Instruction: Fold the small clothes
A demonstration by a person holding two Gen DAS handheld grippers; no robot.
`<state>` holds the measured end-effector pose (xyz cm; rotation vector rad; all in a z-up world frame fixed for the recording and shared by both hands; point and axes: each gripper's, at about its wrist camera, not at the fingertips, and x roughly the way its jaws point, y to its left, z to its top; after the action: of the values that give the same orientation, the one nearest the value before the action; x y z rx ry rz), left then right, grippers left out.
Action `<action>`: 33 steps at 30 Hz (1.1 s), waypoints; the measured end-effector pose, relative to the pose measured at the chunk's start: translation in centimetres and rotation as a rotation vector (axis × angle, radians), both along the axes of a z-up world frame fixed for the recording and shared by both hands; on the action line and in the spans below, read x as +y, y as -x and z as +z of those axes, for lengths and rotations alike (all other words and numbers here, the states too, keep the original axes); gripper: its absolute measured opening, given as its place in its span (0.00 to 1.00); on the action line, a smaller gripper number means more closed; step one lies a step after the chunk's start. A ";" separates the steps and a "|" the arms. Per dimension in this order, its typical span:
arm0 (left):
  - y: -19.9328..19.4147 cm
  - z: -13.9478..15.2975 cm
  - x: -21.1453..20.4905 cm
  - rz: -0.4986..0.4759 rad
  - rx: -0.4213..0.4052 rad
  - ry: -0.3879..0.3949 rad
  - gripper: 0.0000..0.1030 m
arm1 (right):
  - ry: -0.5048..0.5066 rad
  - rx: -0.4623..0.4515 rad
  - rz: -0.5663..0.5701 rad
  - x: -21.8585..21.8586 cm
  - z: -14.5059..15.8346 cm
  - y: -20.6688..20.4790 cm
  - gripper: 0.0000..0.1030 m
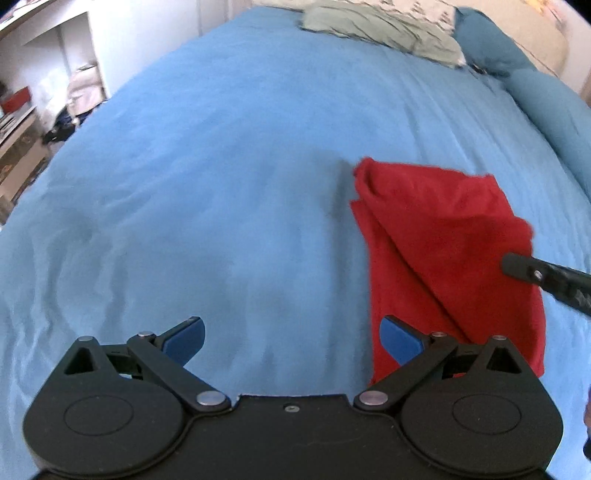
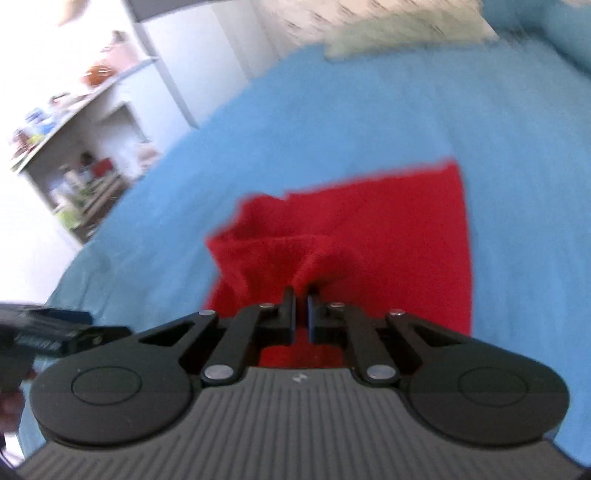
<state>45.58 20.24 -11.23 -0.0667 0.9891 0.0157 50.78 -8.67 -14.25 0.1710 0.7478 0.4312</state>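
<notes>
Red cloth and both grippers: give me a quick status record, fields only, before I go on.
garment: red cloth, partly folded, lying on the blue bedspread
right gripper: shut on a pinch of the red cloth, lifting it into a ridge
left gripper: open, empty, over bare bedspread just left of the cloth
far end of bed: pale green fabric, crumpled
image quality: right wrist view blurred

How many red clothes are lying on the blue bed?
1. The red cloth lies partly folded on the blue bed, pinched by the right hand-held gripper; the left hand-held gripper is open beside it. Layers underneath could hide another.
</notes>
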 end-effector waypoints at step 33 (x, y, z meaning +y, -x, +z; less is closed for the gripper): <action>-5.4 2.5 -3.0 -0.203 -0.006 0.194 0.99 | 0.146 0.107 0.080 -4.4 3.0 0.9 1.00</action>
<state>50.96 17.27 -8.70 -0.1442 0.9854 -0.2664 49.86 -13.04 -11.26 0.0276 0.8900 0.4439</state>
